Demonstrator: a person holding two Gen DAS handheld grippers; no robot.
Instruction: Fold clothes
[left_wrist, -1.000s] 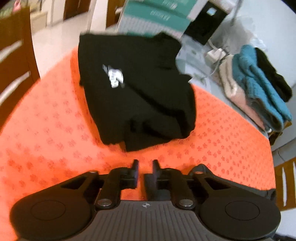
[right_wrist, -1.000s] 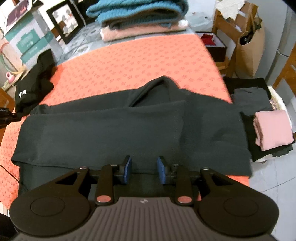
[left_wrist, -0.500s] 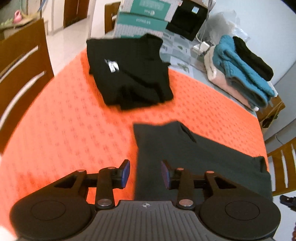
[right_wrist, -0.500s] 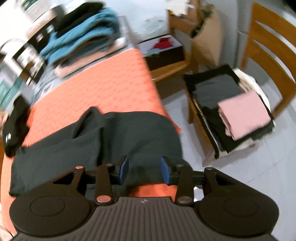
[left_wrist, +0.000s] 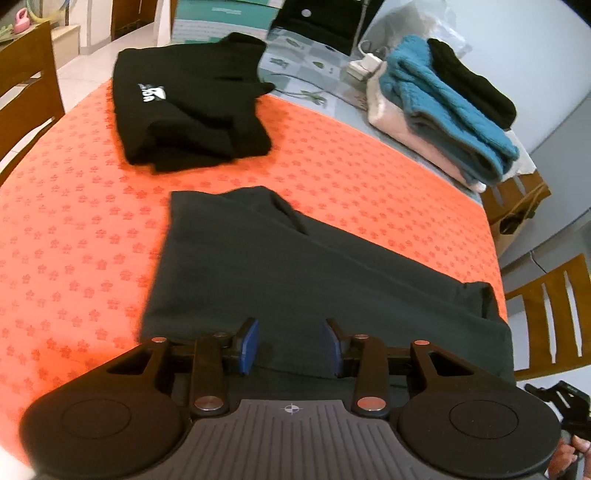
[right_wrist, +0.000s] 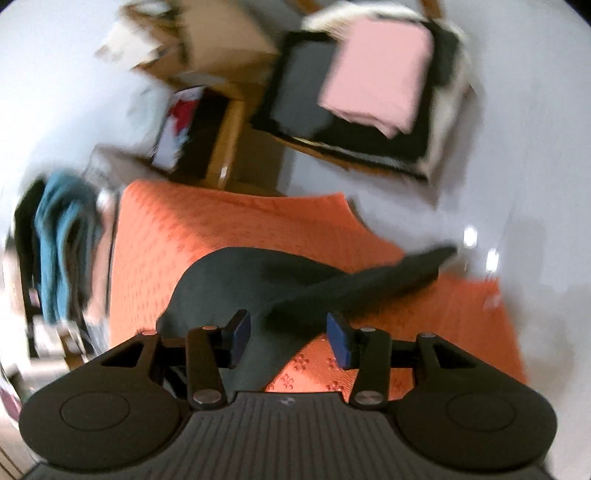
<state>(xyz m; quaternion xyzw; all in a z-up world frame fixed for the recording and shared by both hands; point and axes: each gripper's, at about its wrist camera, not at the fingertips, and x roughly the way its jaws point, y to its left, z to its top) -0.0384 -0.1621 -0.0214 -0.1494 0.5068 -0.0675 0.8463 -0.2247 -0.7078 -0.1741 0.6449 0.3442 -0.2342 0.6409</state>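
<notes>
Dark garment lay part-folded on the orange cloth, both grippers released above it.

From the left: a folded black top (left_wrist: 192, 107) sat at the far side of the orange cloth (left_wrist: 74, 221); nearer, the dark garment (left_wrist: 295, 266) stretched across the cloth toward its right edge. The left gripper (left_wrist: 290, 345) hung over its near edge, jaws apart and just widened, gripping nothing. The right gripper (right_wrist: 288, 341) stood over the garment's end (right_wrist: 258, 280), jaws just opening, pads clear of the fabric. A sweater stack (left_wrist: 443, 110) lay beyond.
</notes>
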